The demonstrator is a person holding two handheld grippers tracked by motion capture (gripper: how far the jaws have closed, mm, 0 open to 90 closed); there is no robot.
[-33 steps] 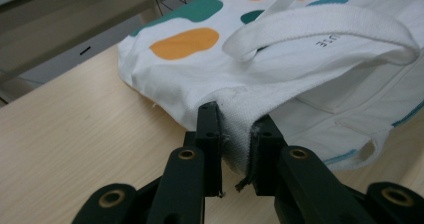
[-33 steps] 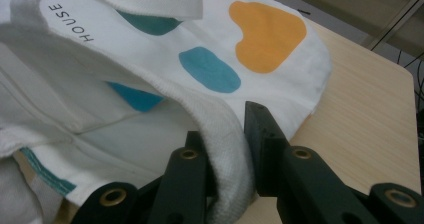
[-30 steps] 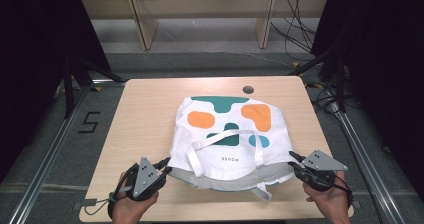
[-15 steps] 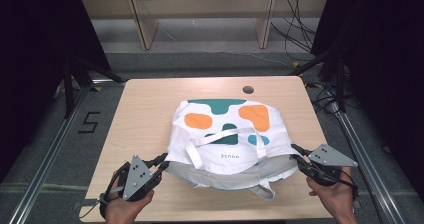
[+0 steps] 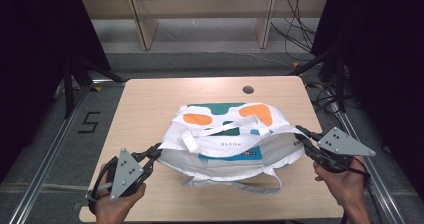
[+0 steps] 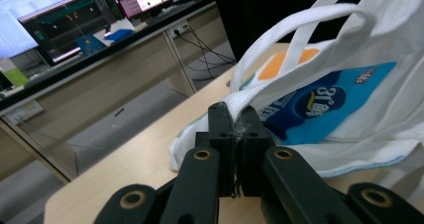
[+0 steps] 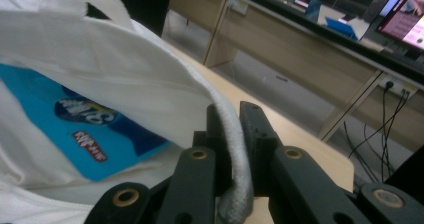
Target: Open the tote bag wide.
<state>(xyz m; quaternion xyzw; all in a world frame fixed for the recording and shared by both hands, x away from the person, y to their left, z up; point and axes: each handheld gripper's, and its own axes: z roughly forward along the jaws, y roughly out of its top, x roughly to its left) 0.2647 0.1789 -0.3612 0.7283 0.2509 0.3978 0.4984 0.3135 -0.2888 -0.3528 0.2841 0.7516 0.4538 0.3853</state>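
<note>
From the high view I see a white tote bag [image 5: 230, 134] lying on the wooden table [image 5: 150, 109], in the half of the table nearer to me. It has orange and dark green shapes printed on it, and its mouth faces my side. My left gripper [image 5: 156, 152] is at the left corner of the bag mouth and my right gripper [image 5: 302, 135] is at the right corner; each one touches the cloth edge, and the mouth is stretched between them. One white handle [image 5: 210, 132] lies across the top of the bag, and a second handle [image 5: 250, 184] hangs out on the table in front of the bag. Inside the mouth a blue packet [image 5: 235, 154] is partly visible. Beyond the bag there is a small dark round hole [image 5: 248, 89] in the table.

In the left gripper view, the two black jaws are closed on the white hem of the bag [image 6: 350, 59], with the cloth pinched between them. The blue packet [image 6: 320, 109] lies inside the bag, just behind the jaws.

In the right gripper view, the jaws clamp the thick white rim of the bag [image 7: 100, 59], which passes between them and hangs down. The blue packet [image 7: 75, 129] is inside the bag, at the left of the jaws.
</note>
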